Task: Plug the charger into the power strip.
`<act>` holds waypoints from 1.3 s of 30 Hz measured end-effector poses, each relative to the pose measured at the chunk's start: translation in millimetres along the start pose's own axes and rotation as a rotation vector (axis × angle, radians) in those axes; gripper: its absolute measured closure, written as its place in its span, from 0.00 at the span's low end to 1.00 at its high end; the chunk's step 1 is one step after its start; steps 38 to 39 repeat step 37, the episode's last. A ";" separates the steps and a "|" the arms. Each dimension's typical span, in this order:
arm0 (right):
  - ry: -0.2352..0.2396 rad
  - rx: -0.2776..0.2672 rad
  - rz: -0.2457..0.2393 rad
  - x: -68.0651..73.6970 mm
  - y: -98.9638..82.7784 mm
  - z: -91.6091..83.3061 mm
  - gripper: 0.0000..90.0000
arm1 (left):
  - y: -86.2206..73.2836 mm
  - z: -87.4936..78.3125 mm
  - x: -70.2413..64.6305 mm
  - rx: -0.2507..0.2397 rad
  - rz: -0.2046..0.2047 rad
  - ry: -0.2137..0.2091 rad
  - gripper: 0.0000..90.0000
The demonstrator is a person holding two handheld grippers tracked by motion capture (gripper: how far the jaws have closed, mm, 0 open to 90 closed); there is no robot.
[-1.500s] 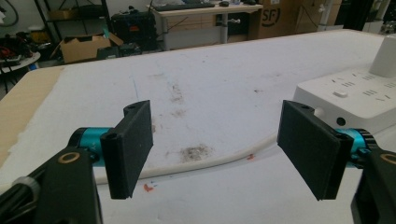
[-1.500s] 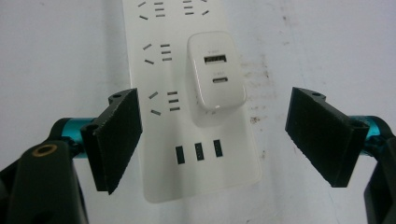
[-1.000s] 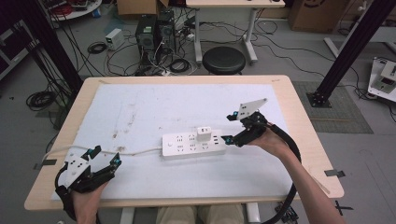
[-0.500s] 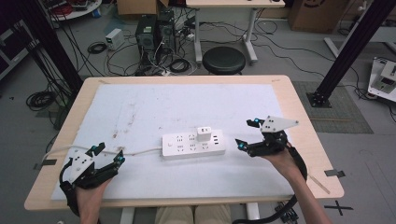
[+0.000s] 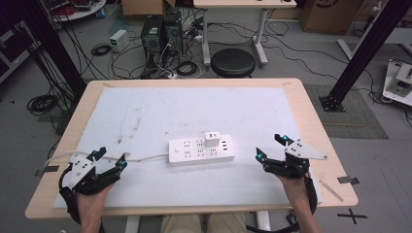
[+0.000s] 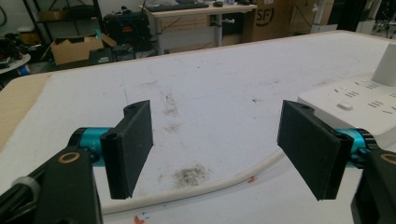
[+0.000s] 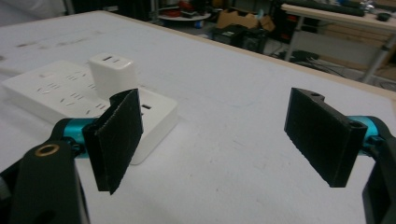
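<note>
Cables, computer towers and a black stool [image 5: 232,62] crowd the floor behind your table [image 5: 311,116]. From above, the white power strip [image 5: 201,151] with its charger [image 5: 212,139] lies mid-mat between your left gripper [image 5: 111,159] and right gripper [image 5: 271,147], both spread wide and empty. Left gripper view: the strip's cord [image 6: 205,186] runs between the jaws. Right gripper view: the strip [image 7: 56,91] sits beyond the left-hand jaw.
</note>
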State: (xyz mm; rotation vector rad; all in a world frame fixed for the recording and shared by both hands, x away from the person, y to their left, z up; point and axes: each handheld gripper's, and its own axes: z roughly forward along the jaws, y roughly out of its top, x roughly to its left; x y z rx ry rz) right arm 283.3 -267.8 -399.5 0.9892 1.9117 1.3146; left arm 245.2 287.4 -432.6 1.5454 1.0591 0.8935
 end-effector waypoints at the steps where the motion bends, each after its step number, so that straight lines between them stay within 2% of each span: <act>1: -0.015 -0.008 0.026 1.4 -1.8 -1.2 0.22 | 0.0 0.4 0.1 -0.001 0.000 0.002 0.30; 5: -0.027 -0.023 0.051 4.4 -5.5 -1.7 0.22 | -0.2 0.4 0.4 0.003 0.001 0.002 0.30; 7: -0.015 -0.002 0.062 5.5 -8.0 1.7 0.22 | -0.5 0.1 1.3 0.006 0.001 0.002 0.30; 11: -0.010 -0.003 0.067 5.2 -9.3 2.9 0.22 | -0.5 -0.5 2.5 0.006 0.003 0.002 0.30; 13: -0.005 -0.002 0.103 3.0 -11.9 2.5 0.22 | 0.0 -0.8 2.4 0.005 0.000 0.004 0.30; 28: -0.009 -0.007 0.113 -4.4 -16.7 -2.3 0.22 | 1.8 4.3 1.5 0.013 0.018 0.002 0.30; 39: -0.007 0.005 0.113 -5.6 -21.3 0.8 0.22 | 1.0 9.2 3.0 0.018 0.012 -0.004 0.30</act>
